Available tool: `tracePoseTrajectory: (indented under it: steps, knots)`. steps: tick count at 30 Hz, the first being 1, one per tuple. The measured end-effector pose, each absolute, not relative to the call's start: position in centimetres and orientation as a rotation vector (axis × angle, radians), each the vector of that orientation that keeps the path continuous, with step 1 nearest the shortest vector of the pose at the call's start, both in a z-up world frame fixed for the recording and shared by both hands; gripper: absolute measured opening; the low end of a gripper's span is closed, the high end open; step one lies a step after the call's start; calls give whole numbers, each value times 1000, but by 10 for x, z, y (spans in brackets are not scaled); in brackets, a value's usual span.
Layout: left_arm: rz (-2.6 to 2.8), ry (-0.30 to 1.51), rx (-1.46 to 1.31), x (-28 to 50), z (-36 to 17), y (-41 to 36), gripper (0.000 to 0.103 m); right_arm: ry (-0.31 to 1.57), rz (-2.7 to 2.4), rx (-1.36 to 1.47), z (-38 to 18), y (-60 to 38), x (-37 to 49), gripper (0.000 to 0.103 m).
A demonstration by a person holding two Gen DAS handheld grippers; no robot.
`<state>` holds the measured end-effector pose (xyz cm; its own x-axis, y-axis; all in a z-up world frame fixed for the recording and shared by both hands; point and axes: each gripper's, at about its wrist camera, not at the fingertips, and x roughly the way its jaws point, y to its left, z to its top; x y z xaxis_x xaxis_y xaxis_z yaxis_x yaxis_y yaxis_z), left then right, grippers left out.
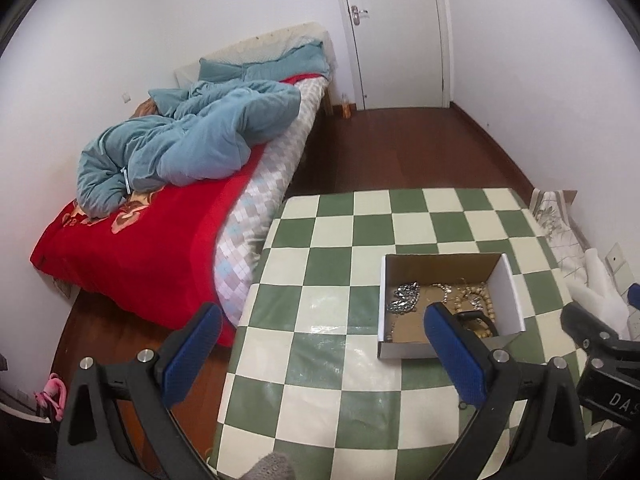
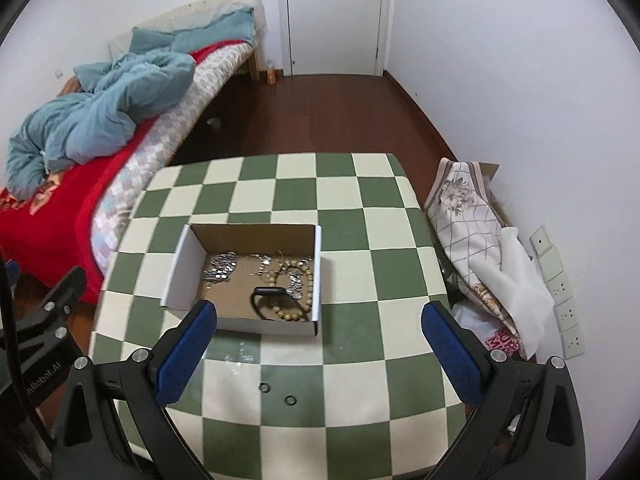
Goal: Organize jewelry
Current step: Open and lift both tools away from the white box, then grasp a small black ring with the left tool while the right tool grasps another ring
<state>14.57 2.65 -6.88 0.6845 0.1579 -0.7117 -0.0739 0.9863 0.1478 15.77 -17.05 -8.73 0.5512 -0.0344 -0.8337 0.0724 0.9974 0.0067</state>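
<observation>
I judged that the work was near its end: most of the jewelry lay already inside the cardboard box (image 2: 176, 280) on the checkered table (image 2: 360, 208). In it I saw a silver chain (image 2: 219, 266), a wooden bead bracelet (image 2: 294, 304) and a black band (image 2: 262, 300). Two small black rings (image 2: 276, 394) lay on the table in front of the box, and beside them something thin and shiny that I could not identify. My right gripper (image 2: 320, 332) hung above them with its fingers wide apart and empty. My left gripper (image 1: 324, 332) was also spread open, holding nothing, left of the box. The next move, I thought, needed a low and precise pinch, because the rings lie flat. The near box wall stood close.
</observation>
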Motion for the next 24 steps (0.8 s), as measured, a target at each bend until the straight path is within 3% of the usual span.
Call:
tracePoseTrajectory:
  steps: [5,9,11,13,14,24]
  knots:
    - [159,822,72,126,-72,29,103,1004,-29,93,-87,-172,138,103]
    - [190,885,103,121,-109,26,103,1083,-41,101,-124,-178,123,103]
    - [199,938,119,121,-136,25,103,1133,-44,99,-151,-180,119,92]
    - [201,984,140,121,-166,24,103,1184,-34,88,-180,-179,116,60]
    - [204,998,153,121,-176,23,103,1210,-26,93,-194,-178,115,56]
    - [230,1135,145,119,-233,42,103,1281,37,83,-271,-162,117,54]
